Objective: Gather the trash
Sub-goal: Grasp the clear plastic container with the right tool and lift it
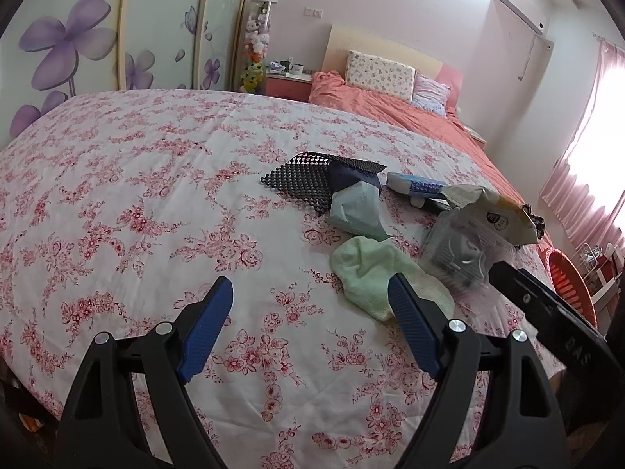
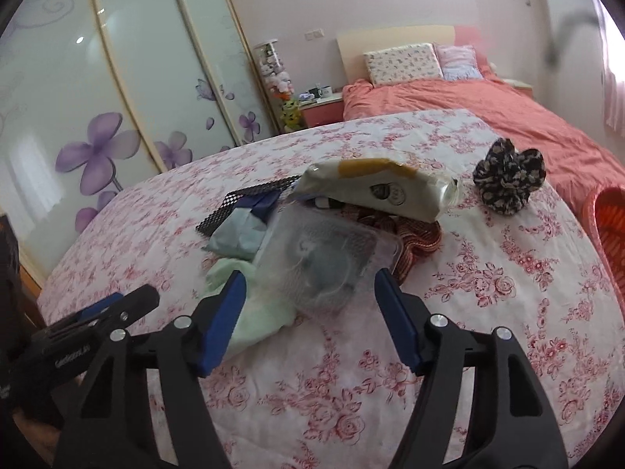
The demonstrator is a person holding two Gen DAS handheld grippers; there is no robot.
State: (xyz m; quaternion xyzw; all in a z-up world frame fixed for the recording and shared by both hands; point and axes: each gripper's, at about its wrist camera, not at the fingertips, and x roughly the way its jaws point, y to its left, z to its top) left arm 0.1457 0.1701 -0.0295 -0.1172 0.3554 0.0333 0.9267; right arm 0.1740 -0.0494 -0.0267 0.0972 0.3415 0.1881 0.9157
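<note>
Scrunchie (image 2: 509, 180) fully visible (right wrist only)

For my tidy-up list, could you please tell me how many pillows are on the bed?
2: a floral pillow against the headboard, and a pink striped pillow beside it. Others may be hidden.

Left gripper (image 1: 310, 293) and right gripper (image 2: 310, 287) fingers spread

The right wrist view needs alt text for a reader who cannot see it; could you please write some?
The open right gripper points at a clear plastic box in a clutter pile on a floral bedspread, its fingers on either side of the box's near end. A cream packet, green cloth and dark scrunchie lie around it.
</note>
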